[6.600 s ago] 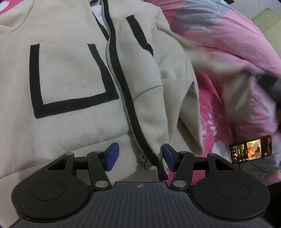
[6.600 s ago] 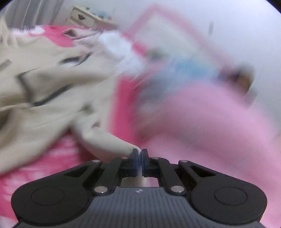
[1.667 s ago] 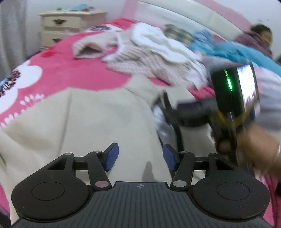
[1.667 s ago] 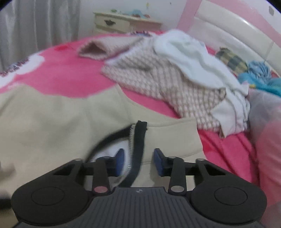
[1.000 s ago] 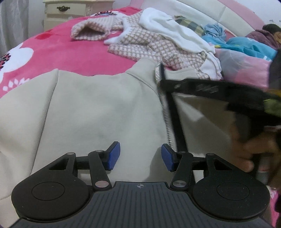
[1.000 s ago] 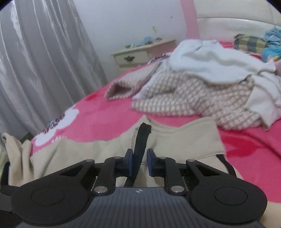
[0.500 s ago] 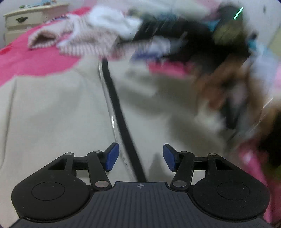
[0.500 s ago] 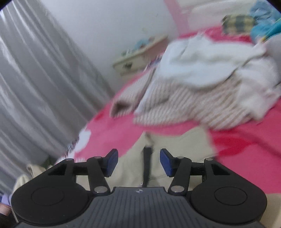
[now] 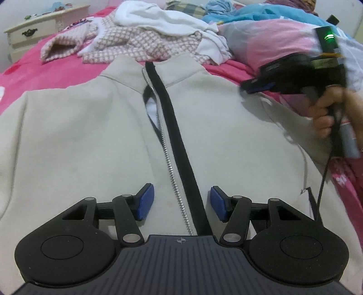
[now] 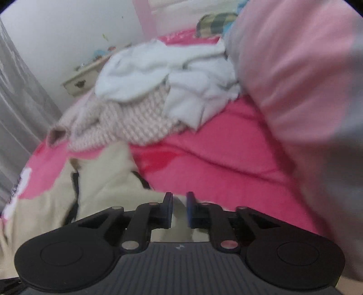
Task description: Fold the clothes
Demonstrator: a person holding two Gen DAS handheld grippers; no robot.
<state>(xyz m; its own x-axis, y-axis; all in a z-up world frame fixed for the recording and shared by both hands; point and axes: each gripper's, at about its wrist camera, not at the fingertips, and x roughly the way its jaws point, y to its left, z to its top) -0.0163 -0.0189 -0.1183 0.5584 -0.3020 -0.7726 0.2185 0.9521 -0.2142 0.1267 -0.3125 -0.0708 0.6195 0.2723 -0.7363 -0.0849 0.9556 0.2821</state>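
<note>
A beige zip-up jacket (image 9: 90, 136) lies front-up on the pink bed, its collar at the far end. A black trim strip (image 9: 179, 136) and a metal zipper (image 9: 172, 172) run down its middle. My left gripper (image 9: 182, 205) hovers open just over the zipper's lower part, with nothing between its blue pads. My right gripper (image 9: 256, 87), held by a hand (image 9: 329, 111), is at the jacket's right shoulder edge. In the right wrist view the jaws of the right gripper (image 10: 179, 210) are closing, and beige jacket cloth (image 10: 102, 181) fills the narrow gap between them.
Past the collar lies a heap of clothes: a pink checked garment (image 9: 136, 43) and a white one (image 9: 163, 20). A pink quilt (image 9: 272, 45) bulks up at the right. A cream nightstand (image 9: 34, 29) and a grey curtain (image 10: 18, 102) stand beyond the bed.
My right gripper let go of the black collar trim, opened, swung right to the jacket's shoulder edge and narrowed on cloth. The left gripper shifted slightly and stayed open over the zipper.
</note>
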